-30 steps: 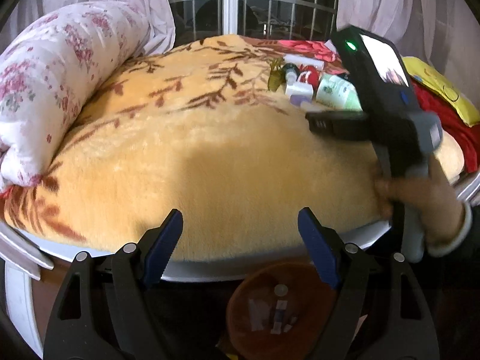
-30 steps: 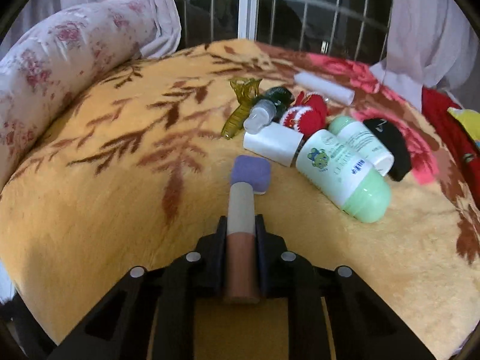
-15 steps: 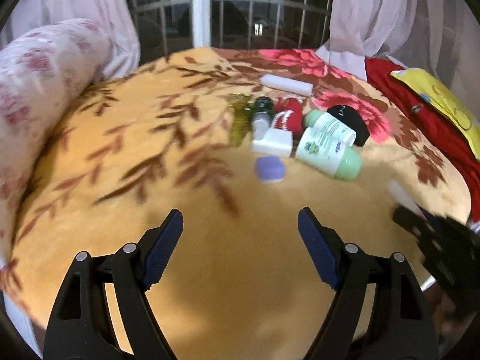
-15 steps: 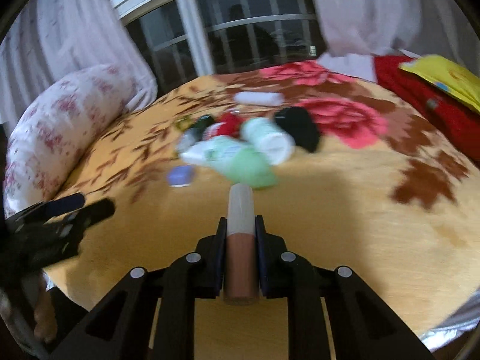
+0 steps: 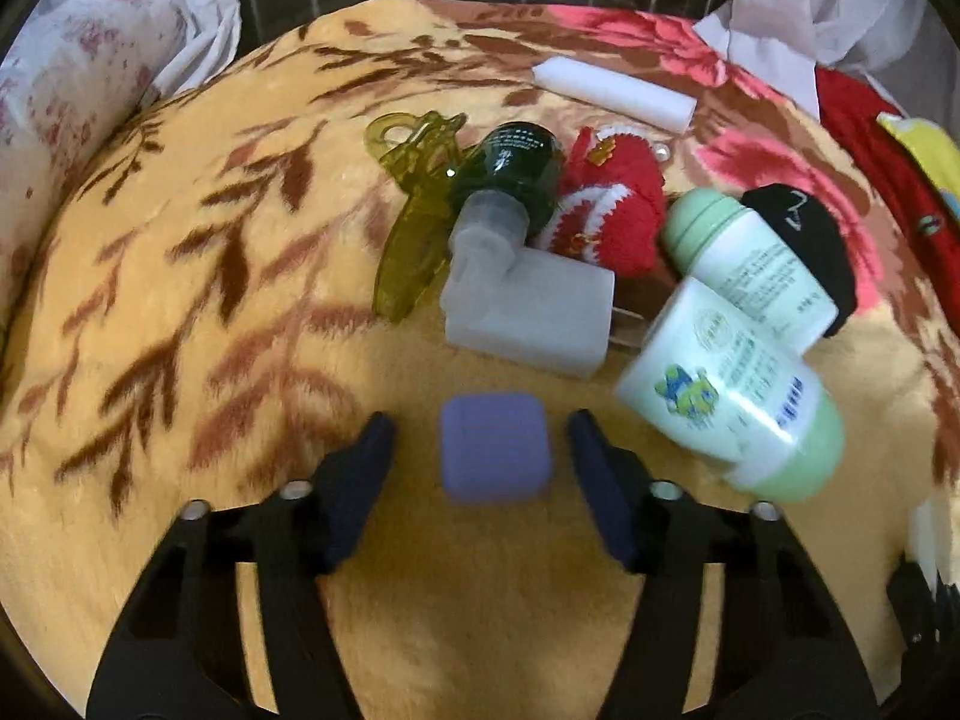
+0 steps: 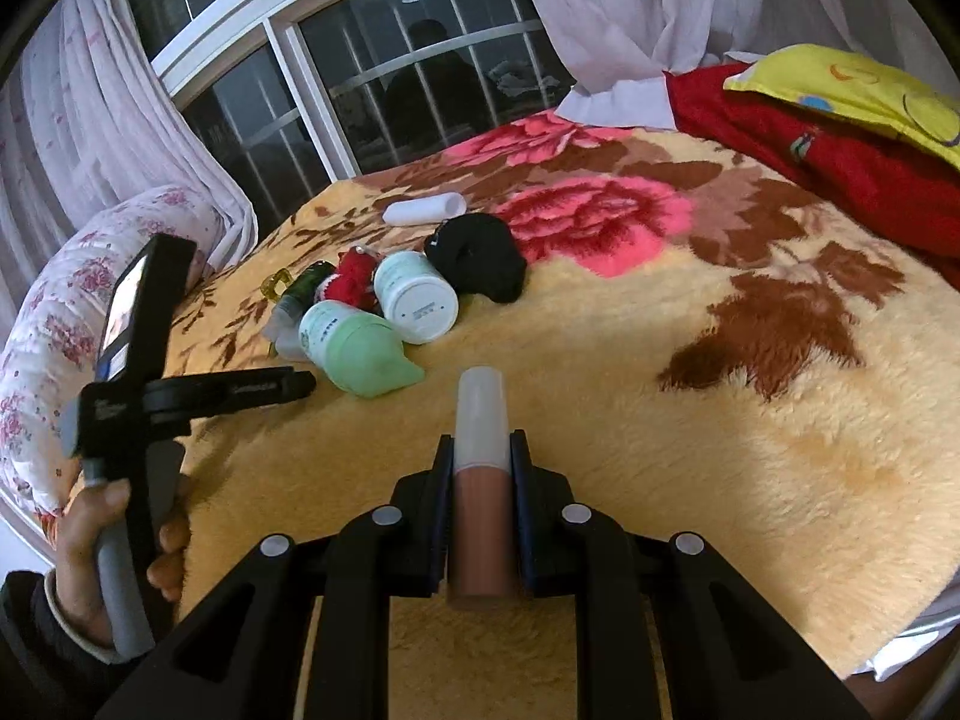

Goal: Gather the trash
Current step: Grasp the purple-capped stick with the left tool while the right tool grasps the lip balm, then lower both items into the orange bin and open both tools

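Here we log left gripper low over floral blanket — jaws closing, small purple square case between pads, untouched. Right gripper clamped tight on brown tube with frosted cap. Just beyond case — white pump bottle, green-capped lotion bottle.

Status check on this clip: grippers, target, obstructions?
Left gripper closing around purple block, no contact yet. Right gripper shut on tube. Green bottle close by.
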